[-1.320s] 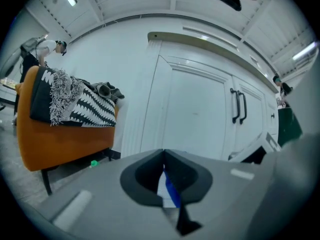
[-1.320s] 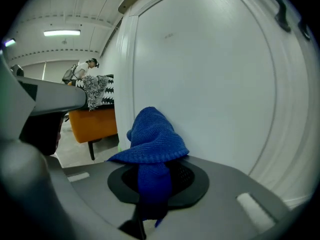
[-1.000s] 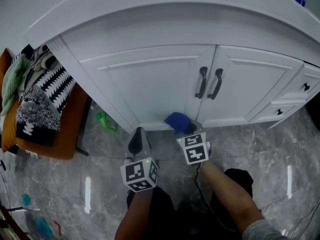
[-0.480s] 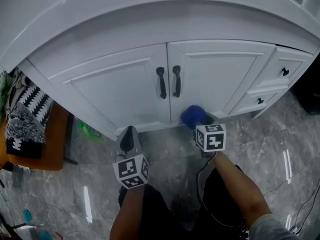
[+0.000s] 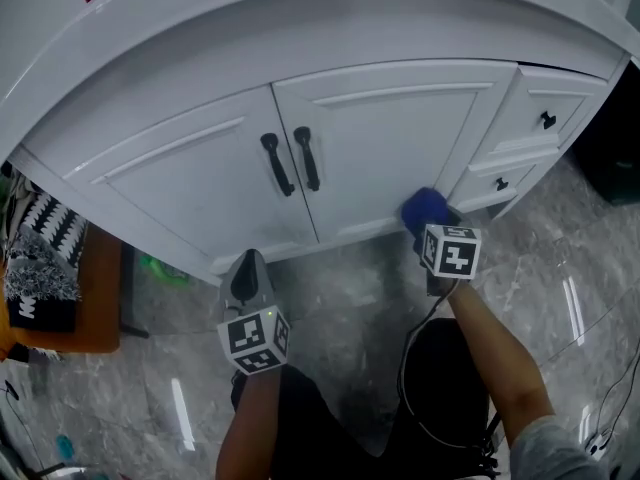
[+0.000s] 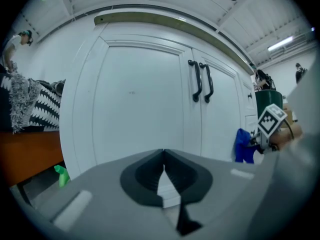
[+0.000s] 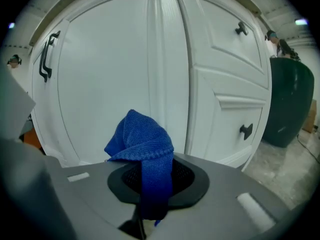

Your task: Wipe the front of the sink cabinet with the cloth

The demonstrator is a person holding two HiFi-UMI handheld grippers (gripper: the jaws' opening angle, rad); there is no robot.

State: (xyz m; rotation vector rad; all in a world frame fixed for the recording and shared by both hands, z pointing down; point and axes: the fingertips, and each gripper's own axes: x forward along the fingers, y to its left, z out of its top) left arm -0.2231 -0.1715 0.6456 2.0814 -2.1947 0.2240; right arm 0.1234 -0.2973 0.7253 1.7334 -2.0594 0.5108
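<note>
The white sink cabinet (image 5: 380, 138) fills the top of the head view, with two doors and a pair of black handles (image 5: 290, 160). A blue cloth (image 5: 425, 209) is bunched in my right gripper (image 5: 432, 230), which is shut on it and holds it against the bottom right corner of the right door, beside the drawer stack. In the right gripper view the blue cloth (image 7: 142, 146) hangs over the jaws in front of the door. My left gripper (image 5: 247, 280) hovers low over the floor before the left door, shut and holding nothing; its closed gripper (image 6: 163, 171) faces the left door (image 6: 132, 94).
Two small drawers with black knobs (image 5: 547, 120) sit right of the doors. A green object (image 5: 160, 266) lies on the floor under the cabinet's left end. An orange seat with patterned fabric (image 5: 40, 268) stands at the left. A dark green bin (image 7: 285, 101) is at the right. Grey marble floor (image 5: 340, 298).
My right gripper has slid the blue cloth rightward along the cabinet's bottom edge, from under the handles to the right door's corner. The head view has panned right. The left gripper stays low.
</note>
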